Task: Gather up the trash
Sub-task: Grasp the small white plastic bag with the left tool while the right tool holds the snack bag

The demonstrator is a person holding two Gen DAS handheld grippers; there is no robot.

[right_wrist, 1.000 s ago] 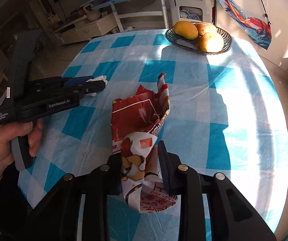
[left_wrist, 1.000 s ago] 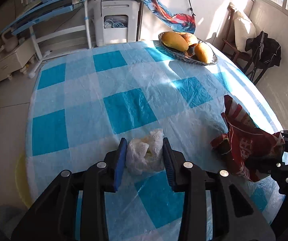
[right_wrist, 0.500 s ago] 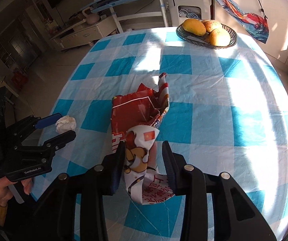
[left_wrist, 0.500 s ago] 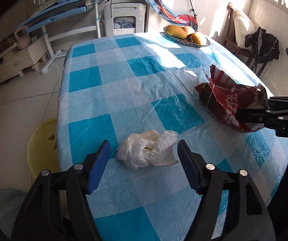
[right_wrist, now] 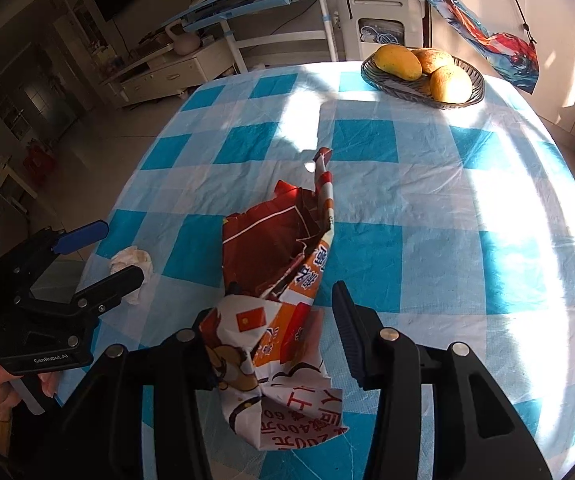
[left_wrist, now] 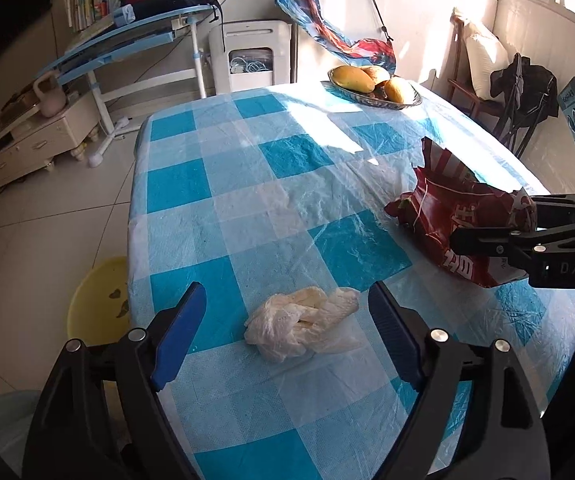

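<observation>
A crumpled white tissue wad lies on the blue-and-white checked tablecloth near its front edge. My left gripper is open wide, its jaws on either side of the wad and not touching it. A torn red snack bag lies on the cloth. My right gripper is open with the bag's printed end between its jaws, the right jaw clear of it. The bag and right gripper also show in the left wrist view; the wad and left gripper show in the right wrist view.
A dark basket holding mangoes stands at the table's far end. A yellow basin sits on the floor by the table's left side. A blue desk, a low cabinet and a chair stand around.
My left gripper has opened and pulled back, leaving the tissue wad on the cloth. My right gripper has opened its hold on the red bag, which rests on the table.
</observation>
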